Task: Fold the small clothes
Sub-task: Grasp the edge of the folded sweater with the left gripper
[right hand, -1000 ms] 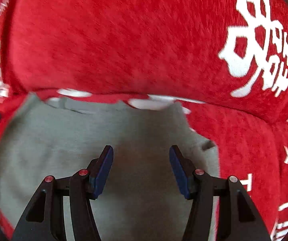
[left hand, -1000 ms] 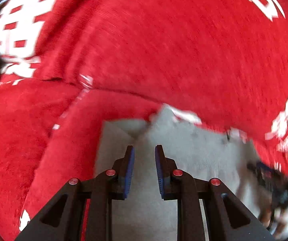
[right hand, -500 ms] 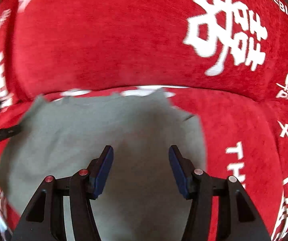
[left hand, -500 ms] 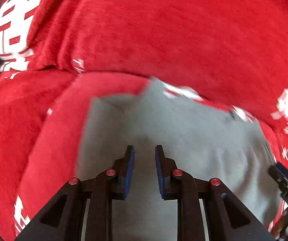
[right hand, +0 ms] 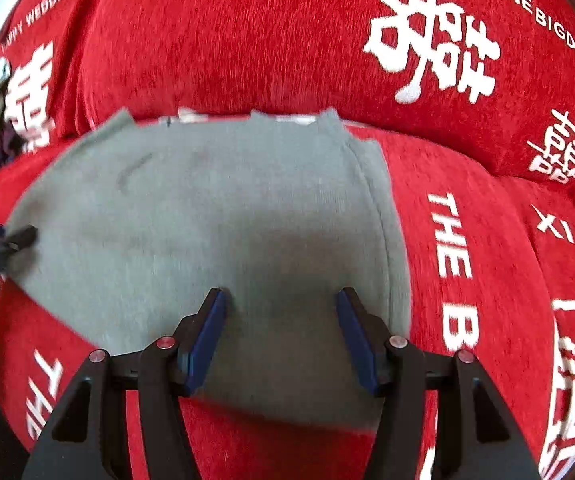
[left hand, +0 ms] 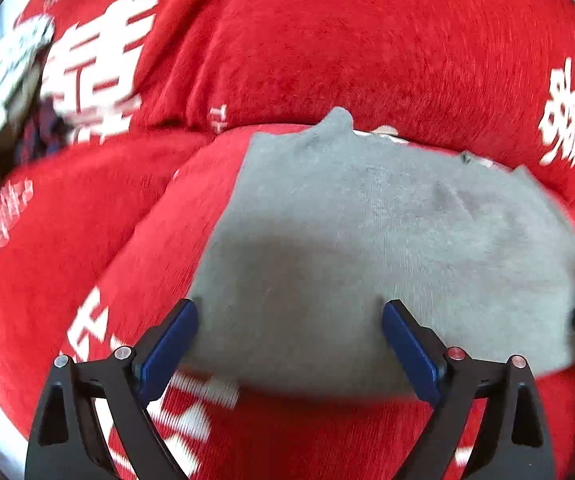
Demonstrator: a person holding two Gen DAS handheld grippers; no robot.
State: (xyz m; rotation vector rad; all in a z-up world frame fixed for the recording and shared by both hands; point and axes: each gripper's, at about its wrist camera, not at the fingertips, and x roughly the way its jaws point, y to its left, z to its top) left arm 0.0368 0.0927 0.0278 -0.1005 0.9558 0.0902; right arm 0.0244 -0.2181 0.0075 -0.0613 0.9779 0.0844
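Observation:
A small grey garment (left hand: 367, 232) lies flat and folded on a red sofa seat; it also shows in the right wrist view (right hand: 207, 216). My left gripper (left hand: 289, 316) is open and empty above the garment's near left edge. My right gripper (right hand: 281, 304) is open and empty above the garment's near right part. The left gripper's tip shows at the left edge of the right wrist view (right hand: 11, 240), beside the garment's left edge.
The red sofa cover with white lettering forms the seat (right hand: 487, 264) and the back cushion (right hand: 247, 32) right behind the garment. Dark clutter sits at the far left (left hand: 35, 128).
My left gripper has opened from shut and let go of the garment. Both grippers have pulled back, so more of the garment and the seat in front of it shows.

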